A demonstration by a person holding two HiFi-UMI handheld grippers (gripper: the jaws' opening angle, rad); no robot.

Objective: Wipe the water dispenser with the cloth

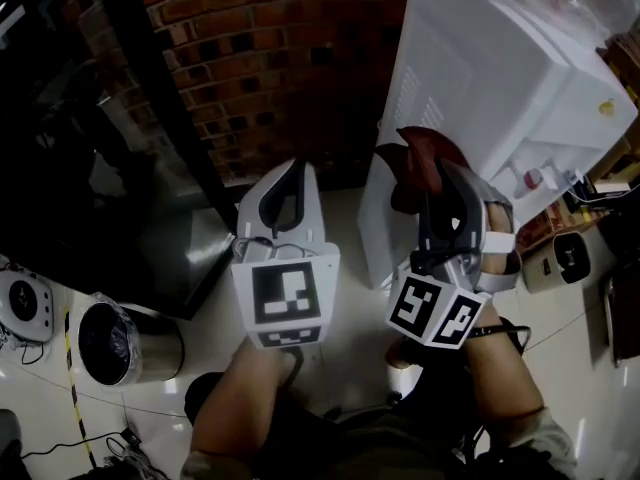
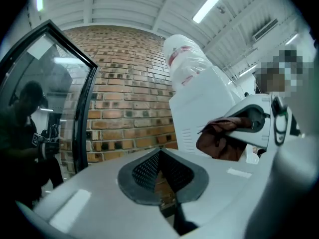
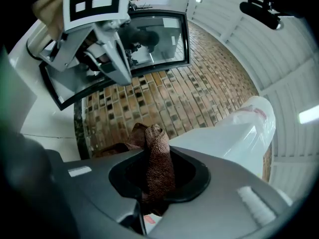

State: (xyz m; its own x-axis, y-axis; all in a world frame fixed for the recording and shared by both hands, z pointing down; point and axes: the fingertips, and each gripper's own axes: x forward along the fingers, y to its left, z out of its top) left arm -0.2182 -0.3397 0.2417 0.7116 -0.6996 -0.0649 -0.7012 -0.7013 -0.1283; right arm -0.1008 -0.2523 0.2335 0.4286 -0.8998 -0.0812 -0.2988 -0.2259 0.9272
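Note:
The white water dispenser stands at the right, against a brick wall. A dark red-brown cloth is bunched between the jaws of my right gripper, which is shut on it. The cloth sits against the dispenser's side panel near its lower front corner. In the right gripper view the cloth sticks up out of the jaws, with the dispenser just beyond. My left gripper hangs beside it to the left, shut and empty, pointing at the wall. The left gripper view shows the right gripper and the cloth.
The brick wall is straight ahead. A dark glass door in a black frame stands at the left. A lined waste bin sits on the white floor at the lower left. A small appliance lies right of the dispenser.

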